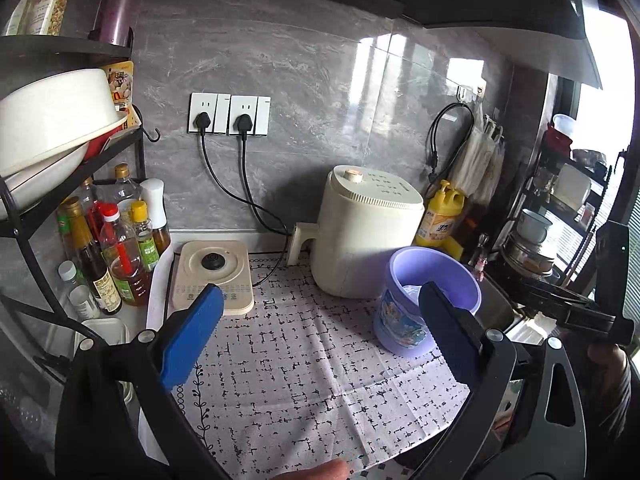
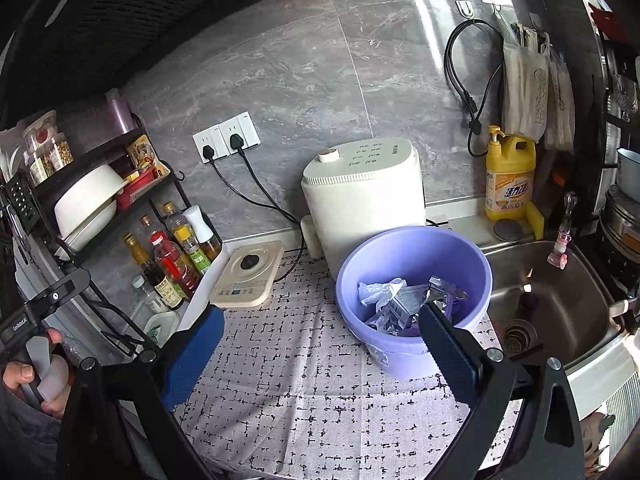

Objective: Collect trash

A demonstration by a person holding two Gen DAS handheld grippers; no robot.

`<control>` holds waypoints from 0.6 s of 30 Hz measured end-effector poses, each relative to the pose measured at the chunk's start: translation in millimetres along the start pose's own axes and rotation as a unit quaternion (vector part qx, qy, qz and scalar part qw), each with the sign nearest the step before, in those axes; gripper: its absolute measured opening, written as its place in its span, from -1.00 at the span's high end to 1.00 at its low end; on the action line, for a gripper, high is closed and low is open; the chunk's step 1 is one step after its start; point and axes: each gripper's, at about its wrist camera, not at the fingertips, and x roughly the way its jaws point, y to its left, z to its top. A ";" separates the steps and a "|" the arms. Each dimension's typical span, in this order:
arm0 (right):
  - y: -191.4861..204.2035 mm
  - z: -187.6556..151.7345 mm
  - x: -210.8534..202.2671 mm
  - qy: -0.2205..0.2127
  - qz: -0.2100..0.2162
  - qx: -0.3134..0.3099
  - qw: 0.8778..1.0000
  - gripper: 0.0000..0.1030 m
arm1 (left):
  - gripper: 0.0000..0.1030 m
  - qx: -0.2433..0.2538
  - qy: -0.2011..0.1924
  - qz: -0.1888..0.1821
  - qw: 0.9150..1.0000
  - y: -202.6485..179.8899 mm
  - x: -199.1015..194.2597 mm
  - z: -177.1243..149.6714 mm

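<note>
A lilac plastic bin (image 2: 412,256) stands on the patterned cloth (image 2: 304,364), in front of the white air fryer. It holds crumpled white paper (image 2: 378,292), a foil wrapper (image 2: 446,290) and other scraps. The bin also shows in the left wrist view (image 1: 432,276). My right gripper (image 2: 320,344) is open and empty, above the cloth, its right finger in front of the bin. My left gripper (image 1: 320,328) is open and empty, above the cloth, left of the bin.
A white air fryer (image 2: 360,196) stands behind the bin. A beige kettle base (image 2: 248,276) and several oil bottles (image 2: 172,264) are at the left under a dish rack. A steel sink (image 2: 552,300) and yellow detergent bottle (image 2: 510,176) are at the right.
</note>
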 end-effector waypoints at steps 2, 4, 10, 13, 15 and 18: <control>2.7 -2.2 -1.2 0.000 0.003 -0.002 1.000 -0.85 | -0.88 0.005 -0.001 0.005 1.000 -2.3 -5.1 -1.3; 4.7 -3.9 -1.6 0.002 0.006 -0.004 1.000 -0.85 | -0.88 0.006 -0.002 0.007 1.000 -3.2 -7.8 -1.9; 10.8 -8.3 -1.2 0.010 0.013 -0.012 1.000 -0.85 | -0.88 0.008 -0.003 0.002 1.000 -5.4 -12.5 -3.9; 13.1 -10.5 2.1 0.016 0.014 -0.015 1.000 -0.85 | -0.88 0.005 0.000 0.006 1.000 -3.5 -12.5 -5.9; 15.0 -12.2 4.8 0.020 0.015 -0.017 1.000 -0.85 | -0.88 0.004 0.003 0.011 1.000 -0.7 -10.9 -8.0; 16.8 -13.9 8.7 0.025 0.015 -0.018 0.999 -0.85 | -0.88 0.001 0.010 0.012 1.000 2.3 -8.0 -11.0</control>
